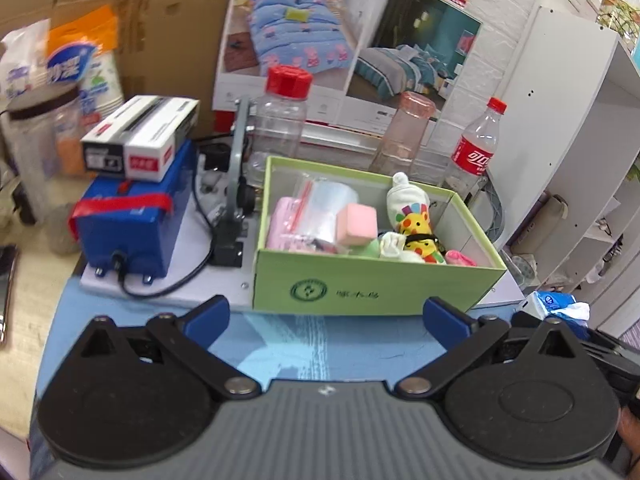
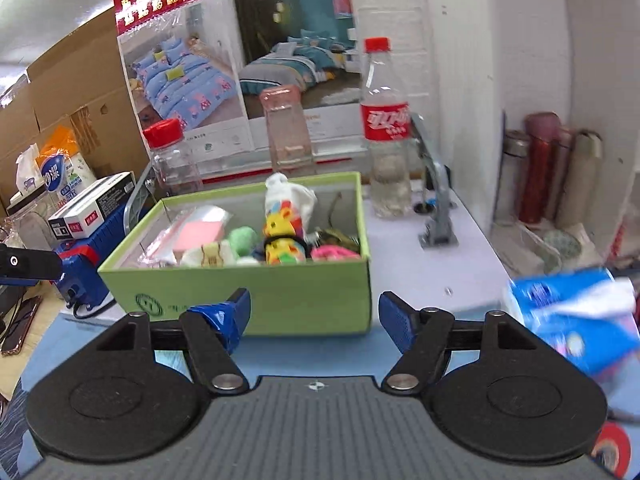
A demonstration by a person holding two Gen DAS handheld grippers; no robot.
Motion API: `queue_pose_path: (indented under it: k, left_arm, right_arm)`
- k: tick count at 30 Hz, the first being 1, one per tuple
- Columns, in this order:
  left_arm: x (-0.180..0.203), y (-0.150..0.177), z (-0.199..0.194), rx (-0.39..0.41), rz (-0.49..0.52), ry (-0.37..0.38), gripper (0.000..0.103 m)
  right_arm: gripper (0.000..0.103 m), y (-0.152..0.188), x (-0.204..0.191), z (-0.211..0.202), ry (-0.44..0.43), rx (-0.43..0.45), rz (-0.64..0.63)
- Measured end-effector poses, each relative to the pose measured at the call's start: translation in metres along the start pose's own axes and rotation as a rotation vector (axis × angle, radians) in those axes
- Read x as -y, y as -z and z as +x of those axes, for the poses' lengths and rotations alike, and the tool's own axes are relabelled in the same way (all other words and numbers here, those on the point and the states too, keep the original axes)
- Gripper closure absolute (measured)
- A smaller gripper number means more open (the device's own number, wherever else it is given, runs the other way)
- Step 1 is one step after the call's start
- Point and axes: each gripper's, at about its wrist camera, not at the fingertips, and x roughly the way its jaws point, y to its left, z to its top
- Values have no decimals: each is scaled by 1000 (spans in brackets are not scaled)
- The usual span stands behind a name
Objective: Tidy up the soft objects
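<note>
A green cardboard box (image 1: 368, 284) (image 2: 280, 292) stands on the blue mat, filled with soft things. Inside lie a pink sponge block (image 1: 357, 225) (image 2: 202, 232), a clear zip bag (image 1: 320, 204), a white sock with a colourful giraffe print (image 1: 410, 204) (image 2: 286, 200), a yellow spotted plush (image 1: 424, 246) (image 2: 280, 246), a green ball (image 2: 242, 238) and a pink fluffy piece (image 2: 334, 254). My left gripper (image 1: 334, 316) is open wide just in front of the box, with nothing between its fingers. My right gripper (image 2: 314, 316) is also open and empty, facing the box's front wall.
Behind the box stand a red-capped clear jar (image 1: 282, 120) (image 2: 172, 156), a pink tumbler (image 1: 404, 132) (image 2: 288, 128) and a cola bottle (image 1: 476, 148) (image 2: 386, 128). A blue device with white cartons (image 1: 132, 208) lies at the left. A blue tissue pack (image 2: 572, 320) (image 1: 554, 304) sits at the right, beside white shelving (image 1: 568, 120).
</note>
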Motion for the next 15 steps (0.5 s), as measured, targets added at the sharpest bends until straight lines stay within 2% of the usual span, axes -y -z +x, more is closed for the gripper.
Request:
queue_pose_path:
  k: [4, 8, 12, 15]
  left_arm:
    - [6, 22, -12, 41, -21, -45, 1]
    - [19, 42, -27, 112, 0, -88, 1]
    - [37, 61, -38, 152, 68, -127, 1]
    - [48, 72, -44, 154, 112, -119, 1]
  right_arm:
    - [46, 19, -1, -22, 52, 46, 80]
    - [46, 39, -6, -40, 124, 80, 147]
    - [46, 60, -9, -56, 136, 141, 177]
    - [46, 67, -11, -66, 168, 154, 149]
